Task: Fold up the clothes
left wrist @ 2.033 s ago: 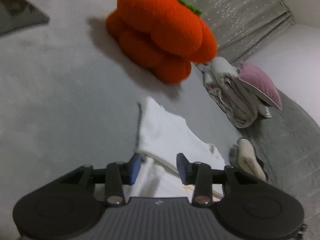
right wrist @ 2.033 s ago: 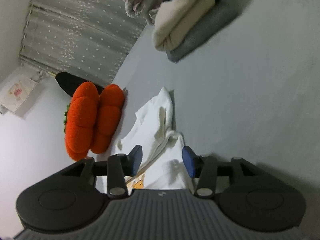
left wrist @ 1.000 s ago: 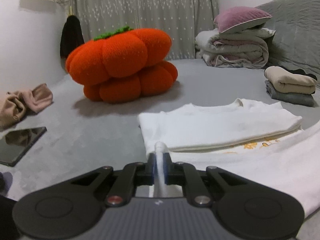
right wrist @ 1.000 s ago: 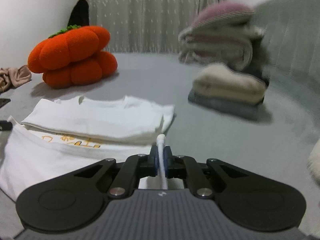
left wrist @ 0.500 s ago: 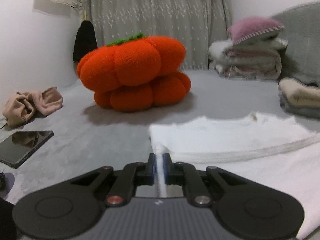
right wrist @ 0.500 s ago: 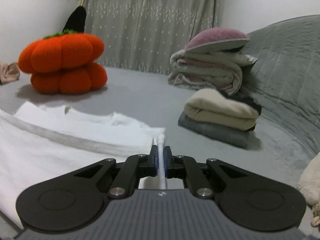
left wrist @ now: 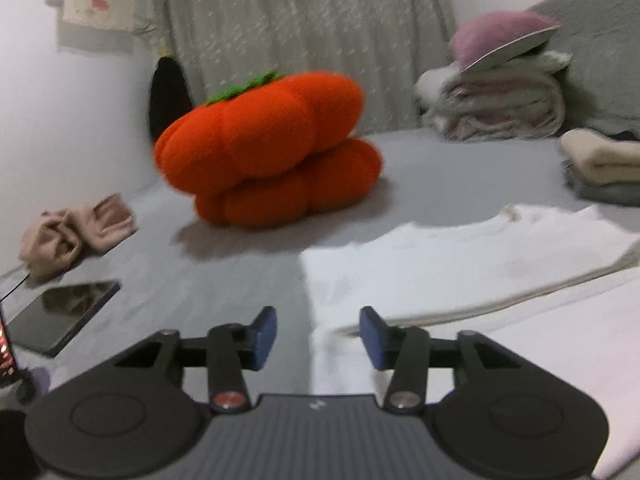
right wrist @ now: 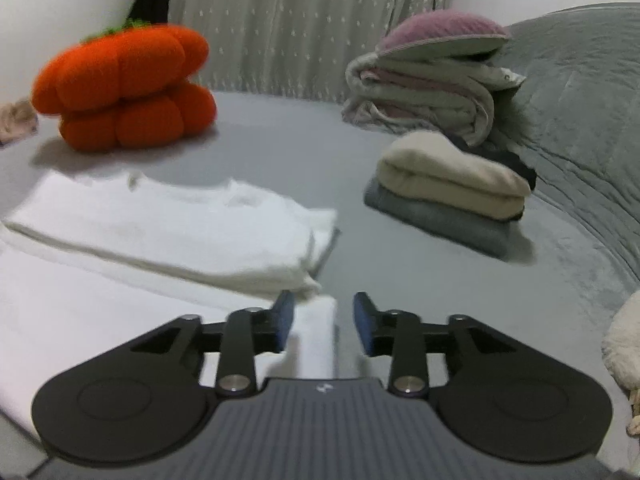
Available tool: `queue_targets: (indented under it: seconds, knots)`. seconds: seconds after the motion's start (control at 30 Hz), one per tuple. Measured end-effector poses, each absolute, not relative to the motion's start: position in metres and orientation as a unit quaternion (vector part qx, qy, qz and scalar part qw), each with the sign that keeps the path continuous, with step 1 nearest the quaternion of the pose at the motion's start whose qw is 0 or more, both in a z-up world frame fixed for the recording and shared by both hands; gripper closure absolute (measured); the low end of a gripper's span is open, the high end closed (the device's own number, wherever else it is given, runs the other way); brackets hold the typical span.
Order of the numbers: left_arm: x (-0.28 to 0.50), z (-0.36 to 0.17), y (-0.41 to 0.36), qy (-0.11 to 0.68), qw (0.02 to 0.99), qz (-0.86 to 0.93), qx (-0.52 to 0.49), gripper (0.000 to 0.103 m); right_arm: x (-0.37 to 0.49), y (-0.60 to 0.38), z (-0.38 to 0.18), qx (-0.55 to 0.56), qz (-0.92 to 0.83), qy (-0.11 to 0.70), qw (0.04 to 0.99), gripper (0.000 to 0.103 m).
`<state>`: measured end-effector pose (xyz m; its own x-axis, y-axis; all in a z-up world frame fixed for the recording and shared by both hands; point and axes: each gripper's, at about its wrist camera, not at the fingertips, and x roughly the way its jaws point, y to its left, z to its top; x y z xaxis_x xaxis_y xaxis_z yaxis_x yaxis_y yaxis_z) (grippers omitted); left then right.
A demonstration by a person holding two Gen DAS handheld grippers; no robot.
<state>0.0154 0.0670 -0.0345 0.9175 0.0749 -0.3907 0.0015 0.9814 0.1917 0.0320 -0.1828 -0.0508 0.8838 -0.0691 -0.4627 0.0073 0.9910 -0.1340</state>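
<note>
A white T-shirt lies partly folded on the grey bed, its lower part laid over the upper part. My left gripper sits at the shirt's left corner, its jaws opening; the cloth edge lies between the blue pads without being pressed. In the right wrist view the same shirt spreads to the left. My right gripper is at its right corner, jaws opening too, with the white corner loose between the pads.
An orange pumpkin cushion stands behind the shirt. A folded beige and grey stack and a blanket pile with a pink pillow sit at the right. A dark tablet and beige cloth lie at the left.
Both grippers were shut on the shirt's corners and carried them forward over the folded part; now both have let go and their jaws stand apart.
</note>
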Motion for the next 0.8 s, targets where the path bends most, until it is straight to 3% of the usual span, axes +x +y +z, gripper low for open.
queue_targets:
  seconds: [0.3,0.8]
  knots:
    - [0.000,-0.050,0.043,0.260,0.945,-0.185,0.073,0.047,0.003,-0.125,-0.049,-0.049,0.147,0.271,0.950,0.062]
    - [-0.028,-0.061,0.114,0.289,0.931,-0.212,0.064,0.045,-0.032,-0.175,-0.069,-0.080,0.194,0.290,0.934,0.061]
